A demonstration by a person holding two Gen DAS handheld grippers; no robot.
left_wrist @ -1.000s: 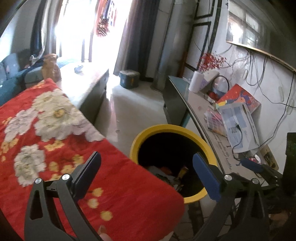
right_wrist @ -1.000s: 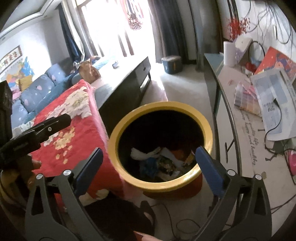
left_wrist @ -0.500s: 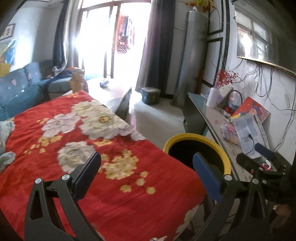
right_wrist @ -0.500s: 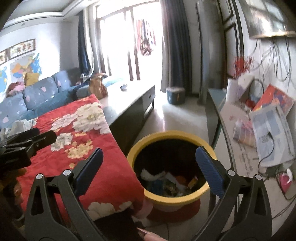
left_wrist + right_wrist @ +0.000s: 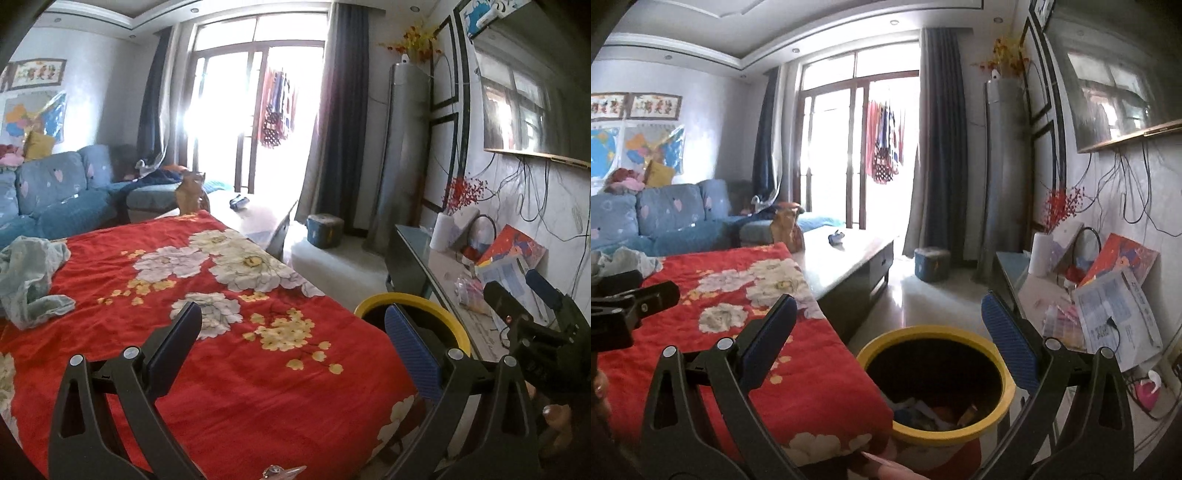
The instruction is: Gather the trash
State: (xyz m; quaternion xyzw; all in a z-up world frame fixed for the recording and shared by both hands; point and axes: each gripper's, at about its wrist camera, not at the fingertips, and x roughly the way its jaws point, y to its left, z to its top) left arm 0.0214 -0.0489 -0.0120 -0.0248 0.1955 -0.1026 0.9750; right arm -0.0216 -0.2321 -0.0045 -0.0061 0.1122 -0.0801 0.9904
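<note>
Red floral blanket [image 5: 229, 369] beside yellow-rimmed bin [image 5: 1004, 402]

Living rm: balcony door [image 5: 864, 155] blown out w/ daylight, dark curtains [image 5: 938, 147] each side. Blue sofa [image 5: 665, 218] left, pale floor [image 5: 923, 295], cables on right wall [image 5: 1126, 192].

The bin [image 5: 934, 384] mouth lies open, hemmed between red-covered table [image 5: 746, 332] and sideboard [image 5: 1034, 295].

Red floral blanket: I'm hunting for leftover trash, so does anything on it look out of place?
One thing stands out: a crumpled pale blue-grey cloth lies bunched on the far left part of the red floral blanket, looking dropped rather than spread. Whether it is trash I cannot tell. Both claws, left and right, are open and empty.
</note>
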